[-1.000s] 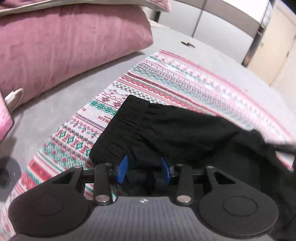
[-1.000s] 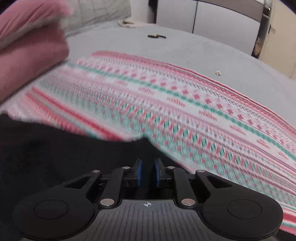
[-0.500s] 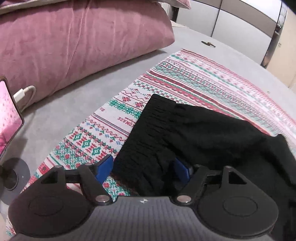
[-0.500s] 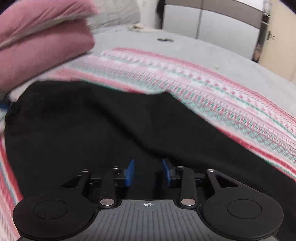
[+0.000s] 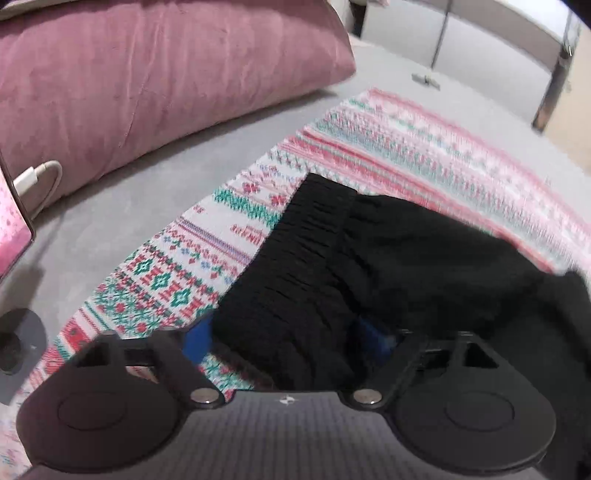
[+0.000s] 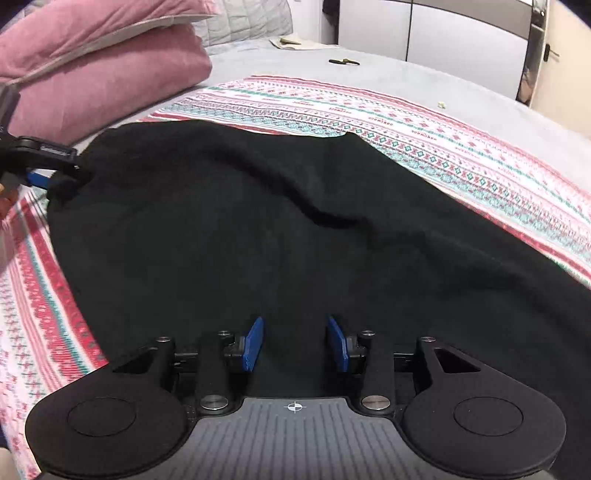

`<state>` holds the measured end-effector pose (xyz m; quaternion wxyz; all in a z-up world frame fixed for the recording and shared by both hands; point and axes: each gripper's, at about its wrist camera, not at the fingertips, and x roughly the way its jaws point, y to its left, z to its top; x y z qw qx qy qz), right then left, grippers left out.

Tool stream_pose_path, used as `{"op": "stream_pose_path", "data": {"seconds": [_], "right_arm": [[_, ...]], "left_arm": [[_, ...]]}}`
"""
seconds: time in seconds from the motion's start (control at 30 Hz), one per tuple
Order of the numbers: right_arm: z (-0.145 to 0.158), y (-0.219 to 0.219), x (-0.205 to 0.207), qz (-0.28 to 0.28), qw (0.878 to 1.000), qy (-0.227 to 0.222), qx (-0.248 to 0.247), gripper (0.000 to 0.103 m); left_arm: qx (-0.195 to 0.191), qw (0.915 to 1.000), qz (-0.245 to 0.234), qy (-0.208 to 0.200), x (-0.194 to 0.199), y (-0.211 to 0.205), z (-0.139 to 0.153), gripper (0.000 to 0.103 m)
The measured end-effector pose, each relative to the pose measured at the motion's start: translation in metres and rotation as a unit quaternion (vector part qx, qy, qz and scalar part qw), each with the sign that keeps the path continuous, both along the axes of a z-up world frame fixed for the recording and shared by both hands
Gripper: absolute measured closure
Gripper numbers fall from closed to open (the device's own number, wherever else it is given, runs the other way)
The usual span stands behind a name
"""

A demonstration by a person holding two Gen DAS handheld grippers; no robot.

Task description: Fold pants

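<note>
Black pants (image 5: pixel 406 258) lie spread on a patterned blanket (image 5: pixel 166 280), with the gathered waistband nearest my left gripper (image 5: pixel 286 339). Its jaws stand wide and are closing, with the waistband's bunched end between the blue pads; the left pad sits just beside the cloth. In the right wrist view the pants (image 6: pixel 258 221) fill the middle, rumpled with a fold ridge. My right gripper (image 6: pixel 295 343) hovers over their near part, open, with only flat cloth under the gap. The left gripper (image 6: pixel 48 162) shows at the far left by the waistband corner.
Pink pillows (image 5: pixel 147 74) are stacked at the back left on the grey bed sheet (image 5: pixel 129 206). A phone (image 5: pixel 11 229) with a white cable (image 5: pixel 37 177) stands at the left edge. A small dark object (image 6: pixel 343 61) lies far back. Wardrobe doors (image 6: pixel 461 33) stand beyond.
My right gripper went from nearly shut at the pants' edge to open over their middle. The left jaws spread from a narrow gap on the waistband to a wide one, then narrowed slightly.
</note>
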<state>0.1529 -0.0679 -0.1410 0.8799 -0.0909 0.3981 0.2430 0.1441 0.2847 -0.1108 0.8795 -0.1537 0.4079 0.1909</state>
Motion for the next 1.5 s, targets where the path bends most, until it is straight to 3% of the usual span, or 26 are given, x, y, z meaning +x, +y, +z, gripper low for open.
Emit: {"op": "stream_pose_path", "data": {"seconds": [0.03, 0.13, 0.2, 0.57, 0.67, 0.77, 0.9, 1.03, 1.13, 1.27, 1.37, 1.5], "right_arm": [[-0.001, 0.002, -0.002, 0.009, 1.000, -0.001, 0.000, 0.063], [0.003, 0.008, -0.014, 0.056, 0.998, 0.005, -0.011, 0.062], [0.004, 0.011, -0.020, 0.076, 0.997, 0.018, -0.014, 0.062], [0.004, -0.011, -0.011, 0.071, 0.996, 0.060, 0.006, 0.064], [0.010, -0.044, 0.002, 0.035, 0.996, 0.076, 0.010, 0.064], [0.022, -0.094, 0.023, -0.031, 0.995, 0.092, 0.006, 0.063], [0.051, -0.186, 0.039, -0.155, 0.986, 0.051, 0.015, 0.059], [0.064, -0.279, 0.039, -0.279, 0.960, 0.021, 0.015, 0.059], [0.067, -0.336, 0.037, -0.354, 0.935, -0.004, 0.017, 0.059], [0.057, -0.392, 0.043, -0.420, 0.907, -0.012, 0.036, 0.057], [0.039, -0.413, 0.053, -0.430, 0.902, 0.003, 0.040, 0.057], [0.019, -0.415, 0.066, -0.413, 0.910, 0.026, 0.023, 0.059]], "left_arm": [[-0.003, 1.0000, -0.001, -0.005, 0.001, 0.001, 0.000, 0.031], [-0.012, 0.9997, -0.003, -0.021, -0.002, 0.000, 0.008, 0.041], [0.017, 0.9994, -0.001, -0.030, -0.006, -0.004, 0.018, 0.043], [0.067, 0.9974, 0.014, -0.022, -0.006, -0.005, 0.019, 0.042], [0.095, 0.9954, 0.012, -0.002, -0.001, -0.003, 0.017, 0.041], [0.119, 0.9925, 0.010, 0.026, 0.005, -0.007, 0.012, 0.032], [0.176, 0.9843, 0.009, -0.010, 0.005, -0.027, 0.037, 0.023], [0.199, 0.9783, 0.001, -0.059, 0.005, -0.046, 0.060, 0.018], [0.191, 0.9772, -0.062, -0.070, 0.015, -0.073, 0.062, 0.017], [0.161, 0.9679, -0.172, -0.089, 0.023, -0.127, 0.058, 0.010], [0.125, 0.9616, -0.231, -0.081, 0.033, -0.163, 0.049, 0.009], [0.144, 0.9490, -0.274, -0.059, 0.048, -0.207, 0.036, 0.009]]}}
